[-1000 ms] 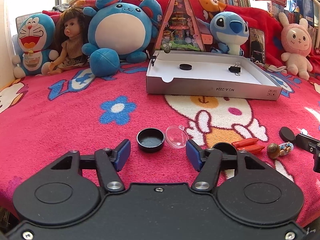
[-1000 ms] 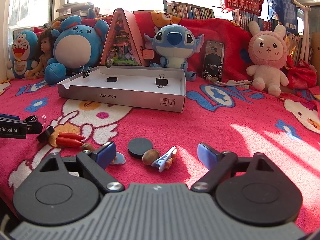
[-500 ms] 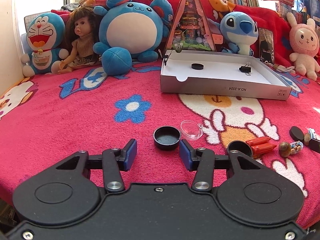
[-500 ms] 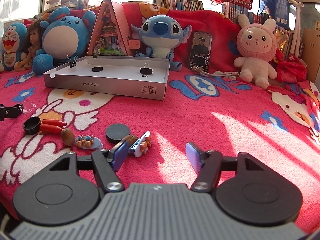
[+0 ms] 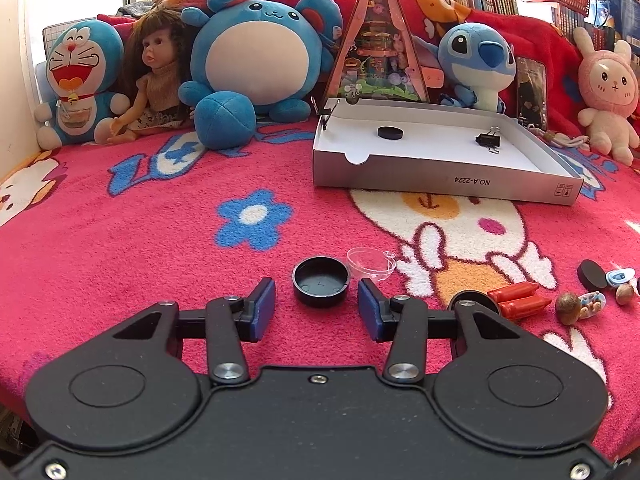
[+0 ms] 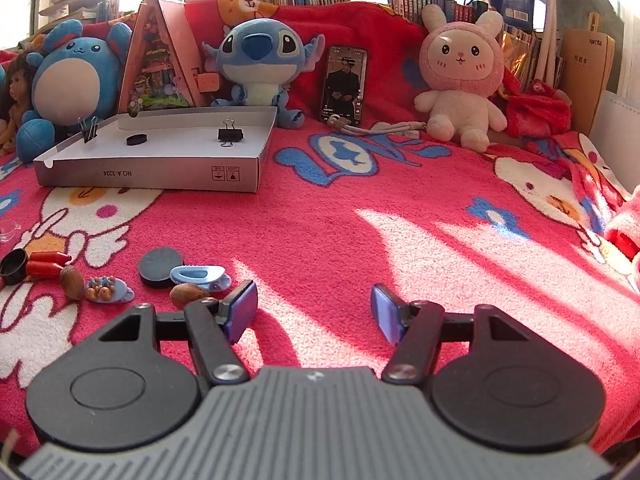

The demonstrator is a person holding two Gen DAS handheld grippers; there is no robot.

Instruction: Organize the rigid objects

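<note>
A black round cap (image 5: 320, 286) lies open side up on the pink blanket, just ahead of my left gripper (image 5: 316, 312). Its blue pads stand either side of the cap without touching it. A clear plastic dome (image 5: 370, 266) rests beside the cap. My right gripper (image 6: 314, 314) is open over bare blanket with nothing between its fingers. Left of its left finger lie an acorn (image 6: 188, 294), a blue clip (image 6: 198, 274) and a black disc (image 6: 160, 268). The white box (image 5: 440, 178) at the back holds a black disc (image 5: 389, 133) and a binder clip (image 5: 489, 141).
Two red pieces (image 5: 518, 300), a second black cap (image 6: 14, 266), another acorn (image 6: 72, 282) and a small decorated clip (image 6: 106, 290) lie between the grippers. Plush toys, a doll and a triangular model house (image 5: 378, 40) line the back. A phone (image 6: 343, 82) leans there.
The left jaws have narrowed on either side of the black cap. The right gripper has slid right, so the acorn, clip and disc now lie left of it, and its jaws have narrowed.
</note>
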